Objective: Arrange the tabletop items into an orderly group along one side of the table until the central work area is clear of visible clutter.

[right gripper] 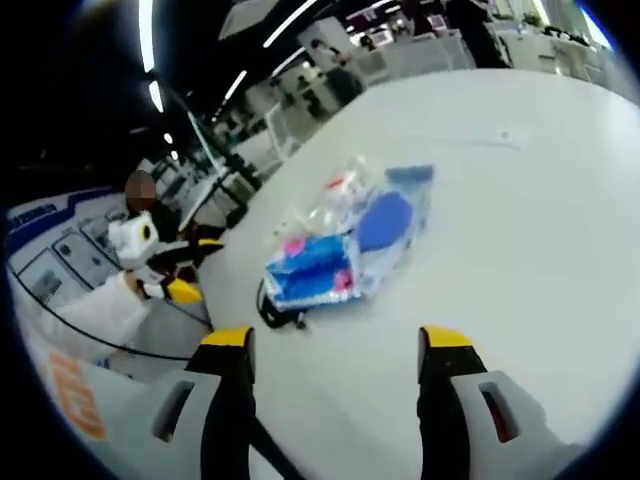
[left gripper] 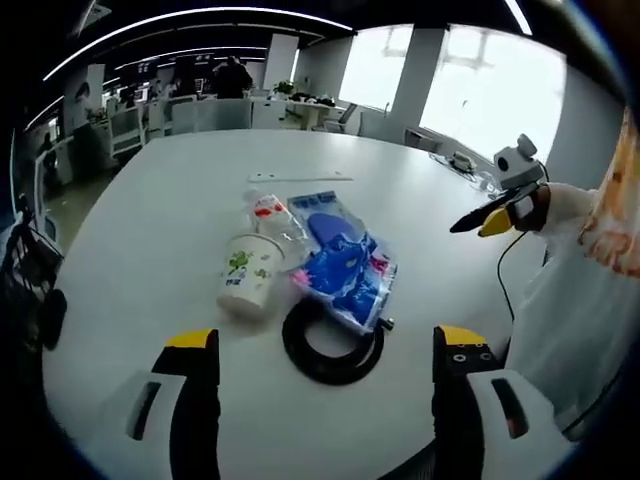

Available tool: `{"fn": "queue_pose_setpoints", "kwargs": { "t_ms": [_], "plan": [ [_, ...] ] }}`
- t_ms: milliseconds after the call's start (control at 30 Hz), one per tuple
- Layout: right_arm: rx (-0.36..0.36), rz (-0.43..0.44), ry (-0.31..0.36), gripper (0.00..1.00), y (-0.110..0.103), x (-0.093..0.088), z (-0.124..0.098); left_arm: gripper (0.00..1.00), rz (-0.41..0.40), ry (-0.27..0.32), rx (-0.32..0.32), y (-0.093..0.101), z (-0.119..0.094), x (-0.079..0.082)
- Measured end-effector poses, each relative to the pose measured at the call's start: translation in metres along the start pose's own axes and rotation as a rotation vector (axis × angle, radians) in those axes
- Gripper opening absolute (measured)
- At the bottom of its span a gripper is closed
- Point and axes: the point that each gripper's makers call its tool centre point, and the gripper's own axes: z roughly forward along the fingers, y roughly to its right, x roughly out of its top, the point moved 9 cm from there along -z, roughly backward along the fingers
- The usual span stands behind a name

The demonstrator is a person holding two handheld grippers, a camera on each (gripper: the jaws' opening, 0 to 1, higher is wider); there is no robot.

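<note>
Sitting in an open office with desks and bright windows behind: a wide white worktop [left gripper: 180,200]. Lying clustered near its middle: a paper cup [left gripper: 247,275] with green print, tipped on its side with the mouth facing the far side, contents impossible to tell. Touching it on the right: a clear plastic bag [left gripper: 345,258] holding blue and pink items, spreading toward the far side. Resting just in front, partly under the bag's near corner: a black ring-shaped cable coil [left gripper: 332,350]. Lying farther back, apart from the cluster: a thin white strip [left gripper: 300,177].

Hovering near the cluster with fingers spread wide and grasping nothing: the left gripper [left gripper: 328,372]. Hanging likewise released and empty over bare worktop, with the bag beyond it: the right gripper [right gripper: 334,362]. Showing at the right edge of the left gripper view: a white sleeve [left gripper: 570,300].
</note>
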Motion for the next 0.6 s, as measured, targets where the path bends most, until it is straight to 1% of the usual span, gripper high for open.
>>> {"fn": "queue_pose_setpoints", "kwargs": {
  "t_ms": [267,400,600],
  "plan": [
    [0.005,-0.049,0.013,0.61,0.0,0.015,0.004,0.85,-0.037,0.016,0.025,0.011,0.002,-0.004],
    [0.006,-0.057,0.011,0.6,0.0,0.016,0.006,0.84,-0.072,0.01,0.016,0.019,0.008,-0.009],
    [0.007,-0.066,0.011,0.58,0.001,0.019,0.005,0.84,-0.087,0.012,0.008,0.026,0.011,-0.01]
  ]
}}
